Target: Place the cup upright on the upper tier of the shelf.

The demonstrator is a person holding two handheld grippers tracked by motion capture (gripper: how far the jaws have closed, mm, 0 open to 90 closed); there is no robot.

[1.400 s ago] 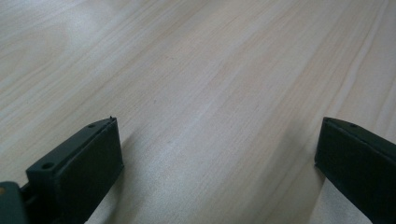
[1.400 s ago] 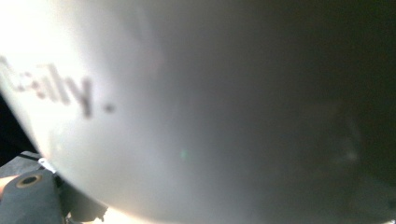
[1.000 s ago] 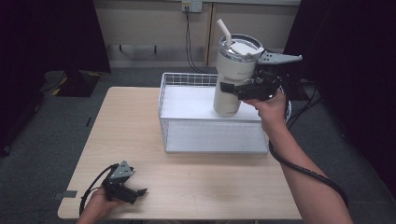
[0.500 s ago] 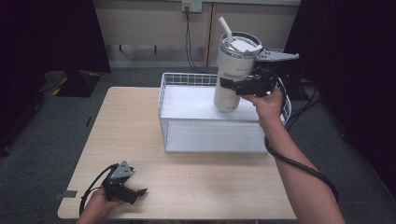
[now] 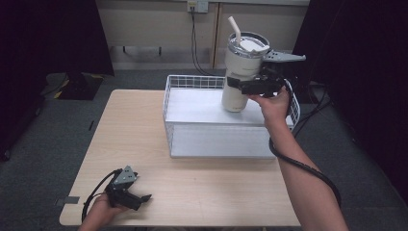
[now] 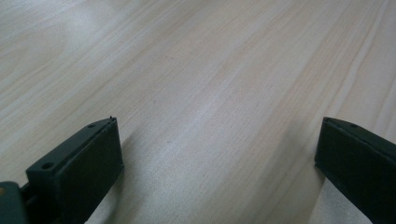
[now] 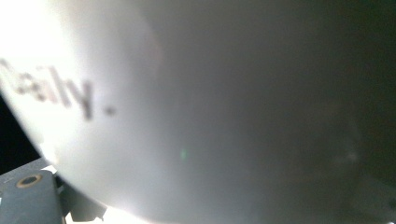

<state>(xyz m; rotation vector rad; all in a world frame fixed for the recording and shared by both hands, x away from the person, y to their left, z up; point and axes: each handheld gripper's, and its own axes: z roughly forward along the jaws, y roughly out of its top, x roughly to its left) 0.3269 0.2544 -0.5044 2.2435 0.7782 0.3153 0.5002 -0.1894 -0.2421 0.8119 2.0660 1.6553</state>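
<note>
Pale wood bench (image 5: 202, 187): left tool (image 5: 139, 198) rests near its front edge, jaws spread wide, holding nothing. Farther back, right tool (image 5: 236, 84) clamps the white tumbler (image 5: 239, 77) mid-body, lifted above the wire basket (image 5: 192, 83) (straw upright). Risk: top-heavy tumbler may twist, slip.

The tumbler (image 5: 240, 72) is off-white with a pale straw (image 5: 235, 30) and a clear-looking lid; up close, in the right gripper view, its wall (image 7: 210, 116) carries blurred dark grey lettering; the wire basket (image 5: 192, 82) is white; the table (image 5: 144, 125) is light wood with fine streaked grain (image 6: 210, 93); both grippers, left (image 5: 129, 193) and right (image 5: 260, 84), are black with grey top plates; the floor (image 5: 43, 125) is grey carpet.
</note>
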